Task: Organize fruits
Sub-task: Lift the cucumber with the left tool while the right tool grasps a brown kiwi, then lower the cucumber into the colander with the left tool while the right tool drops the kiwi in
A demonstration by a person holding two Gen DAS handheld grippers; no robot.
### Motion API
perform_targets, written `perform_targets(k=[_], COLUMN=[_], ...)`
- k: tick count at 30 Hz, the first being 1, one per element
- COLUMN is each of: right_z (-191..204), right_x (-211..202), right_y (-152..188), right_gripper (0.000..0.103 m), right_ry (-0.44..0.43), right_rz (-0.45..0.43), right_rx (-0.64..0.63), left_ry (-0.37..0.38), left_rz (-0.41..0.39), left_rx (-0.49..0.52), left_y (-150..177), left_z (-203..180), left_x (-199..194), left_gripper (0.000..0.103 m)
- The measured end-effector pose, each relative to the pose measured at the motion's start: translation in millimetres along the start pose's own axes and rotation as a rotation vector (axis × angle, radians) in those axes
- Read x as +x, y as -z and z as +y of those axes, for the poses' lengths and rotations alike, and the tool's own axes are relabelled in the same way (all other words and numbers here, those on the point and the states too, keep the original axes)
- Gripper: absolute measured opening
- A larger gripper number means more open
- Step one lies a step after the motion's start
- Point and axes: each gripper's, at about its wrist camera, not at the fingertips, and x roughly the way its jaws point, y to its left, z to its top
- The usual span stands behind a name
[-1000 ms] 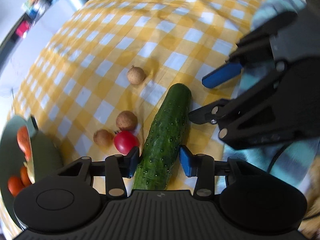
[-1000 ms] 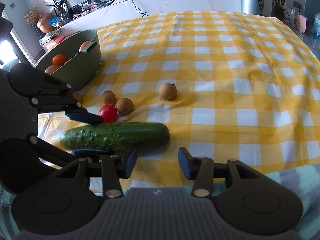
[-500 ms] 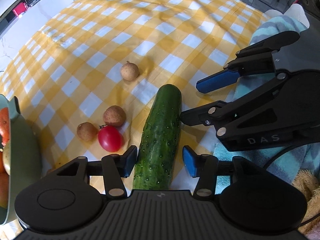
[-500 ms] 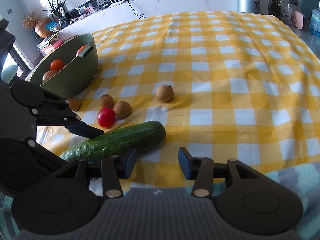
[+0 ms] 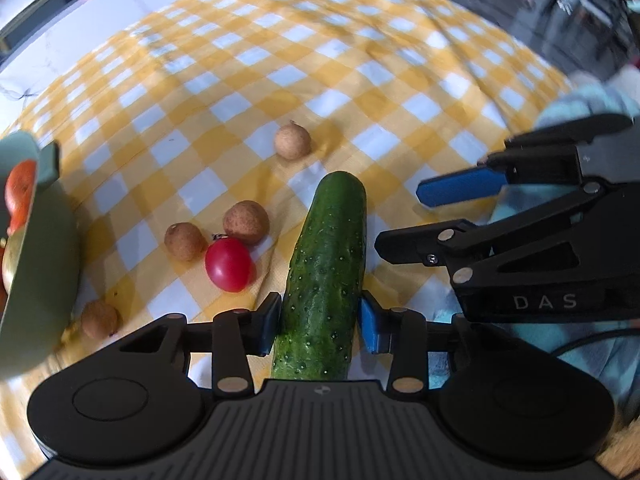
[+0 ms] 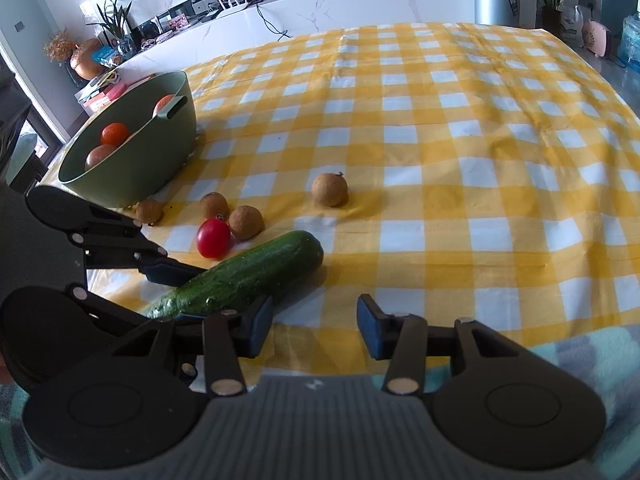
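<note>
Here the left gripper (image 5: pixel 319 322) was seen pinching the cucumber (image 5: pixel 326 270) at lower centre, its jaws having just been closing onto it. The right gripper (image 6: pixel 315 326) was held spread and empty over the checked cloth (image 6: pixel 480 160). The green bowl (image 6: pixel 132 172) was noted at upper left.

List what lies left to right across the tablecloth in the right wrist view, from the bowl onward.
Green bowl → brown fruit by the bowl → tomato → cucumber → lone brown fruit. The two brown fruits behind the tomato overlap its span, so they are left out.
</note>
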Motion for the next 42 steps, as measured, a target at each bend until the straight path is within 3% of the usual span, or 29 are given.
perform_targets(k=[12, 24, 29, 34, 42], right_z=[0, 7, 4, -1, -3], right_x=[-14, -7, 2, 27, 53], right_y=[-5, -46, -67, -77, -81], right_gripper=[0.045, 0.043, 0.038, 0.029, 0.027], right_ry=[-0.018, 0.037, 0.053, 0.028, 0.013], right_rz=[-0.083, -0.095, -0.098, -0.042, 0.005], right_rx=[0.005, -0.129, -0.193, -0.184, -0.139], left_ry=[-0.054, -0.127, -0.168, -0.230, -0.298], left_rz=[-0.212, -0.361, -0.396, -0.405, -0.347], left_rx=[-0.267, -0.432, -0.474, -0.473, -0.470], left_y=[21, 25, 20, 7, -12], left_z=[10, 47, 72, 96, 145], left_x=[-45, -103, -127, -140, -126], left_gripper=[0.045, 0.045, 0.045, 0.045, 0.045])
